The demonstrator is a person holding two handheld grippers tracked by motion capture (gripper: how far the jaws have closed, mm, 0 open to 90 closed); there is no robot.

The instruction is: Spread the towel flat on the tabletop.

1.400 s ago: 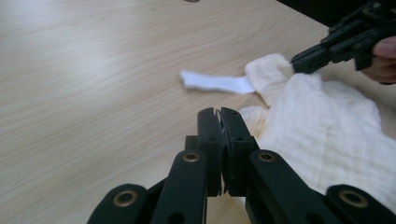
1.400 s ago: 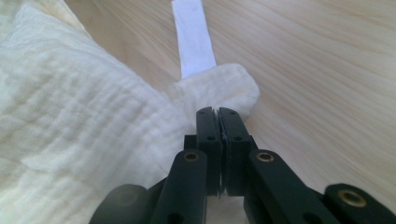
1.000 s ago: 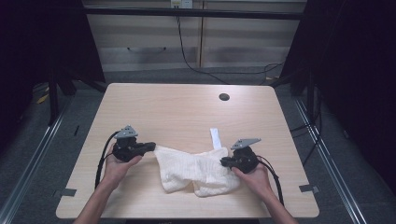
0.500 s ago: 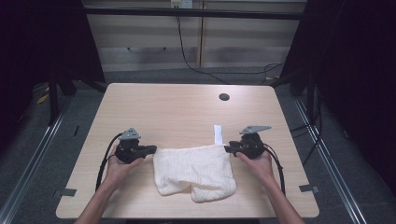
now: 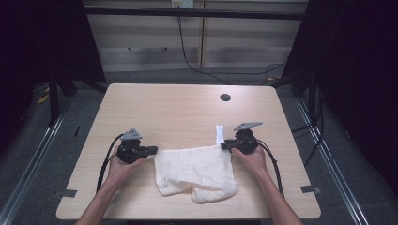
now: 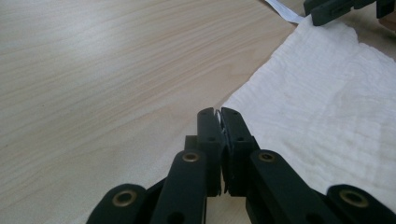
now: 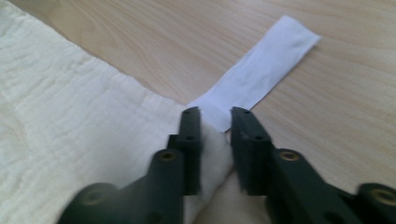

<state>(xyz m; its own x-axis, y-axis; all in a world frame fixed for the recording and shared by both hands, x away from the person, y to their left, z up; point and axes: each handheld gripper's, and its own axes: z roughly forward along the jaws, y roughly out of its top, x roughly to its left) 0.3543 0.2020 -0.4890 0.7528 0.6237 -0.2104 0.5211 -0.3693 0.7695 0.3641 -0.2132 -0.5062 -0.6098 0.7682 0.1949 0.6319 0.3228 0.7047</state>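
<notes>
White cloth [image 5: 195, 171] lay on the near half of the table [image 5: 178, 112], crumpled, with a folded lobe hanging toward the near edge. Forearms came in from the near edge, one at each side of the cloth.

Left tongs [image 5: 151, 151] at the cloth's left upper corner; in the left gripper view the jaws stood pressed together with a thin sliver of white fabric pinched at the tips [image 6: 219, 116]. Closed on the cloth corner.

Right tongs [image 5: 225, 146] at the cloth's right upper corner. Jaws had just been closing; in the right gripper view a bunched fold of cloth [image 7: 212, 149] sat between them, touching the left jaw, a gap left against the right one. Not clamped.

White tag [image 5: 219, 133] stuck out flat from that right corner, pointing away across the table.

Farther off, a dark round grommet [image 5: 225, 97] near the far edge.
</notes>
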